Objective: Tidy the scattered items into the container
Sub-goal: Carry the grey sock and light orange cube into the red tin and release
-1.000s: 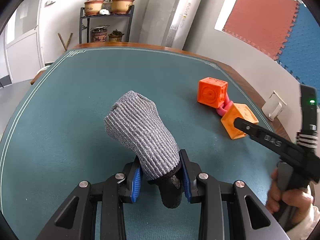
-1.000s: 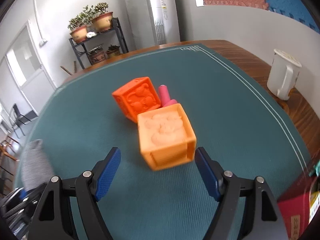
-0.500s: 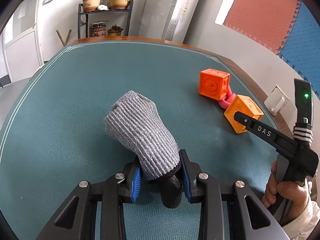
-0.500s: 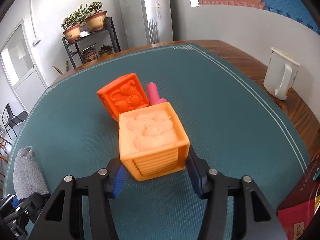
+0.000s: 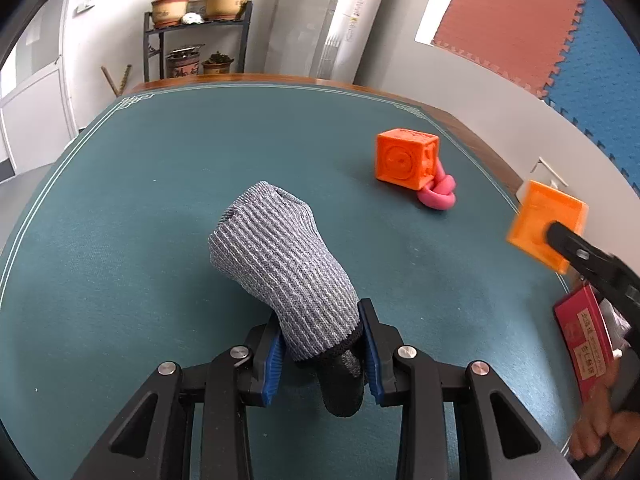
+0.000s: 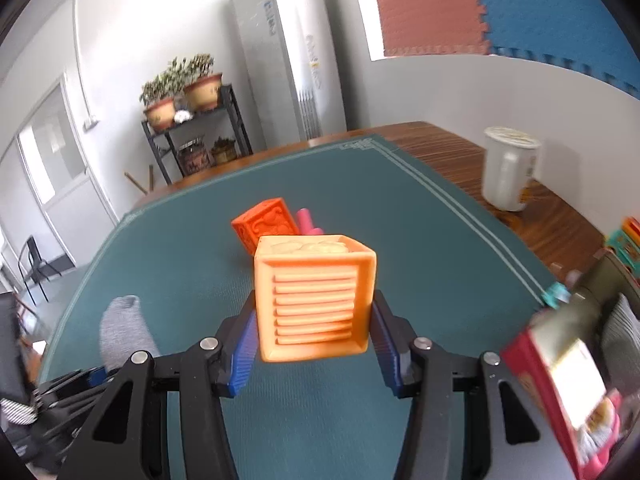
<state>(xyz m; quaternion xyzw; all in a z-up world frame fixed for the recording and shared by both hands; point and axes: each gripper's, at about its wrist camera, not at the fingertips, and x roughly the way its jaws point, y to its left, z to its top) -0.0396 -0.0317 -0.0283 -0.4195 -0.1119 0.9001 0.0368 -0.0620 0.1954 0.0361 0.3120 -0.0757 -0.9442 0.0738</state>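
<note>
My left gripper [image 5: 322,354] is shut on a grey knitted sock [image 5: 280,264], which stands up above the green mat; the sock also shows in the right wrist view [image 6: 122,332]. My right gripper [image 6: 314,342] is shut on a light orange toy cube [image 6: 314,300] and holds it lifted off the mat; this cube also shows at the right in the left wrist view [image 5: 546,224]. A darker orange cube [image 5: 404,158] and a pink toy [image 5: 438,194] lie together on the mat. A red box [image 6: 560,384], the container, stands at the right edge.
A white lidded cup [image 6: 508,168] stands on the wooden table edge at the far right. The green mat [image 5: 180,184] covers the table. A plant shelf [image 5: 196,32] stands behind the table. Colourful items [image 6: 624,240] sit beyond the red box.
My right gripper closed on the light orange cube and lifted it off the mat, moving right toward the red box. My left gripper kept holding the sock.
</note>
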